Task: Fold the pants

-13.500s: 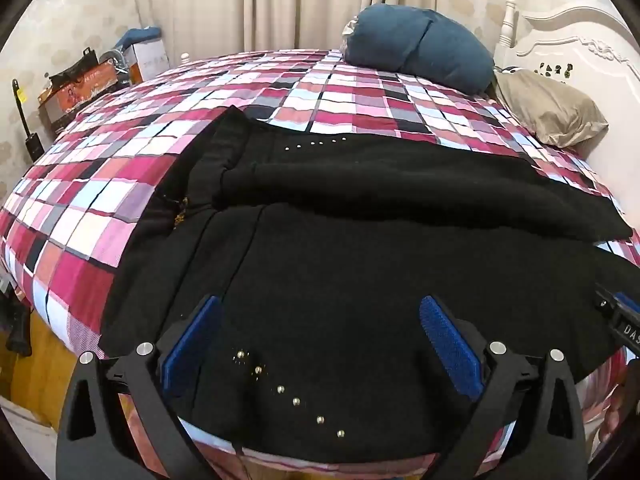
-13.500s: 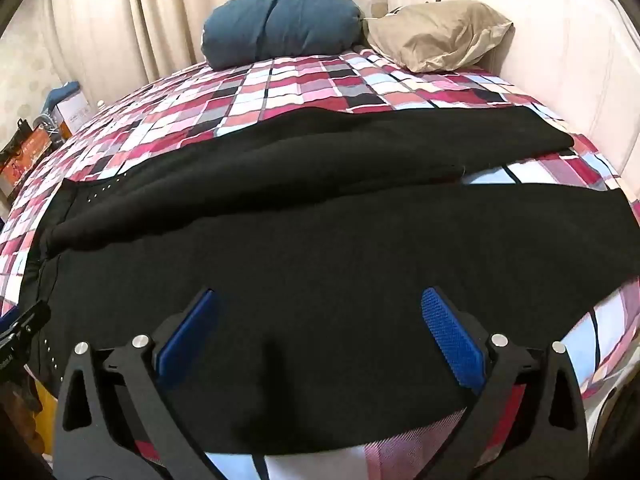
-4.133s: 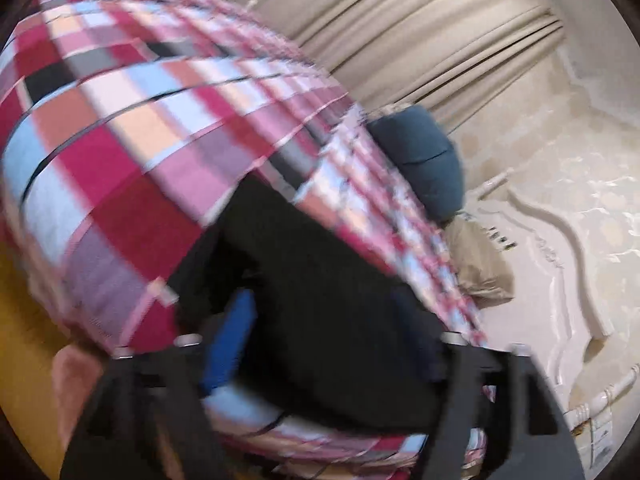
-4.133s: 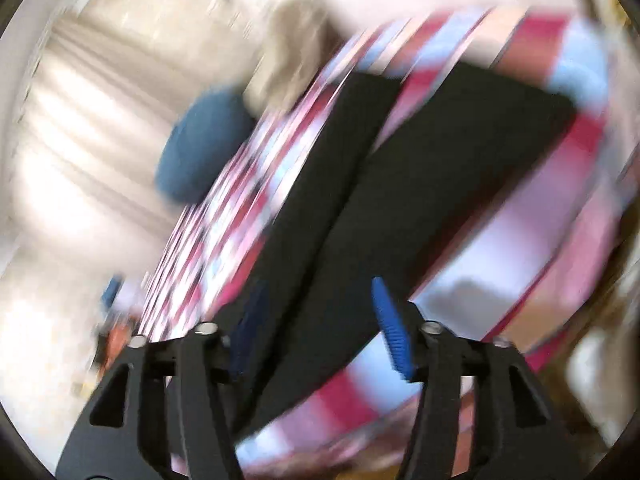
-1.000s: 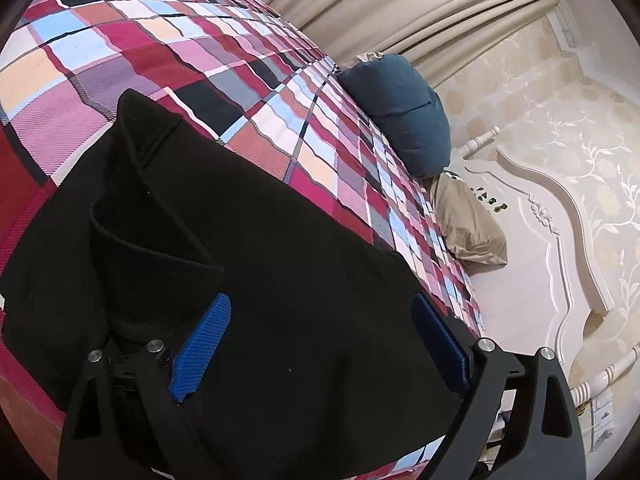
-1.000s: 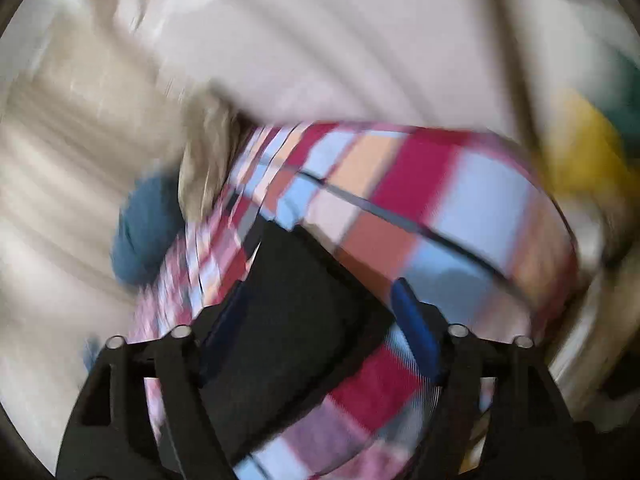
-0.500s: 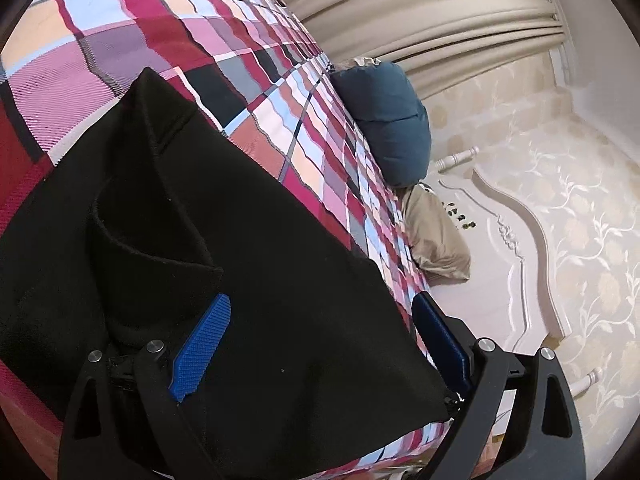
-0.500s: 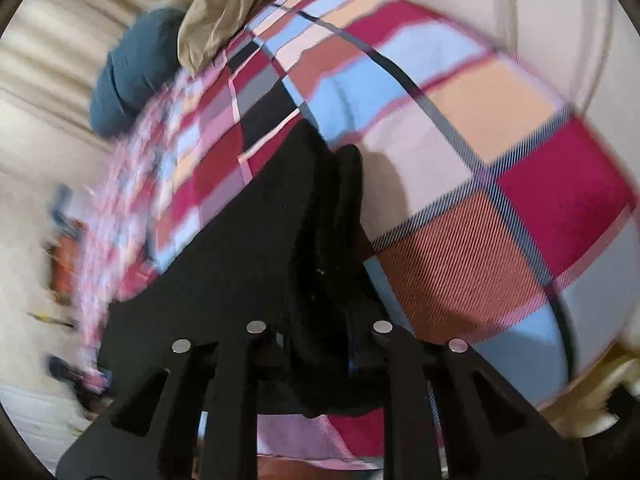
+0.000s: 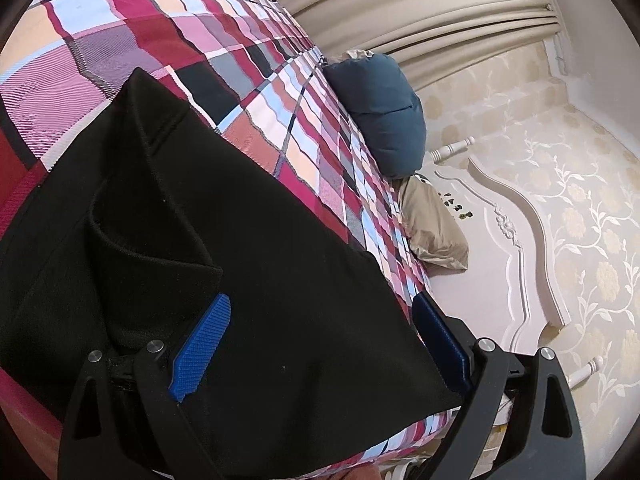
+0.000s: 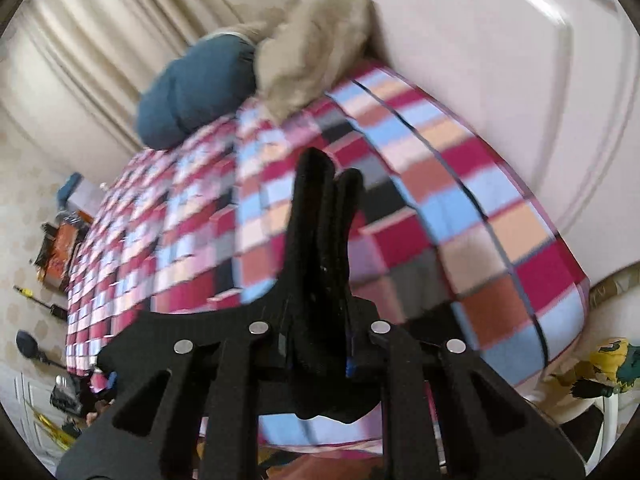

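Black pants [image 9: 256, 248] lie folded lengthwise on the plaid bedspread [image 9: 168, 36], the waist end bunched at the near left. My left gripper [image 9: 320, 344] is open, its blue pads [image 9: 202, 346] spread over the waist end, holding nothing. My right gripper [image 10: 320, 344] is shut on the leg ends of the pants [image 10: 320, 224] and holds them lifted above the bed; the cloth stands up in a narrow bunch between the jaws.
A blue pillow [image 9: 384, 116] and a tan pillow [image 9: 436, 232] lie by the white headboard [image 9: 512, 248]. Curtains [image 10: 92, 52] hang behind the bed. Boxes and clutter [image 10: 60, 248] sit on the floor at the far side.
My right gripper, shut on the leg ends half a second ago, has lifted them off the bed and swung upward. My left gripper stays open over the waist, tilting slightly.
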Demonstrator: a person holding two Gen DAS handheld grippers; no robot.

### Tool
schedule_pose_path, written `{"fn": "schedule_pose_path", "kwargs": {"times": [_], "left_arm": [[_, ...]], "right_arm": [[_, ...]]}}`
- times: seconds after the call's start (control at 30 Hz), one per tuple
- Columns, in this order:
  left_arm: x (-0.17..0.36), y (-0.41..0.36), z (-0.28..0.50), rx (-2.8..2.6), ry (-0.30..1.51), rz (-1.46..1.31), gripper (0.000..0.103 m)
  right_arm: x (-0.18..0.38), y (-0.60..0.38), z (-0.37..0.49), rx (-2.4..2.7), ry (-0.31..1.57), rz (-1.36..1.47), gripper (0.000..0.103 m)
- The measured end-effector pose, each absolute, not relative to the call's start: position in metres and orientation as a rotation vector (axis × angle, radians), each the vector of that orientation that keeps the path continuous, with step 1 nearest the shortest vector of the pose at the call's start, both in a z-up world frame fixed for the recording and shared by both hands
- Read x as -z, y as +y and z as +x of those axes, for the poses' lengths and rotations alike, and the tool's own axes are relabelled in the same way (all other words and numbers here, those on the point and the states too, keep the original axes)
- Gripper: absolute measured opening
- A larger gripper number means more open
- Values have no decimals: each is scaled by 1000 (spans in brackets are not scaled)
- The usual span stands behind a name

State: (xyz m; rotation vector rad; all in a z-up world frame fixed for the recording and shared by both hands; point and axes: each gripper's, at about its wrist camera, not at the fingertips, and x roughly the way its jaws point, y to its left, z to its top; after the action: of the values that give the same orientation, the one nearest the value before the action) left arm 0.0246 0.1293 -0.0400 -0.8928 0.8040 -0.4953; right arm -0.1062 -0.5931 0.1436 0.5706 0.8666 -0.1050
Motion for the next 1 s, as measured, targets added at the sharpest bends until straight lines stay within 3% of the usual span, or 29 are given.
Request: {"fn": "schedule_pose_path", "kwargs": {"times": [0.17, 0.37, 1.0], "left_arm": [[41, 129, 25, 504, 803, -889, 91], [42, 131, 25, 516, 807, -899, 91], [43, 130, 25, 517, 805, -897, 91]], "right_arm": [[-184, -523, -93, 17, 803, 492, 16], [-187, -437, -71, -75, 769, 421, 16], [-43, -236, -27, -174, 950, 216, 16]]}}
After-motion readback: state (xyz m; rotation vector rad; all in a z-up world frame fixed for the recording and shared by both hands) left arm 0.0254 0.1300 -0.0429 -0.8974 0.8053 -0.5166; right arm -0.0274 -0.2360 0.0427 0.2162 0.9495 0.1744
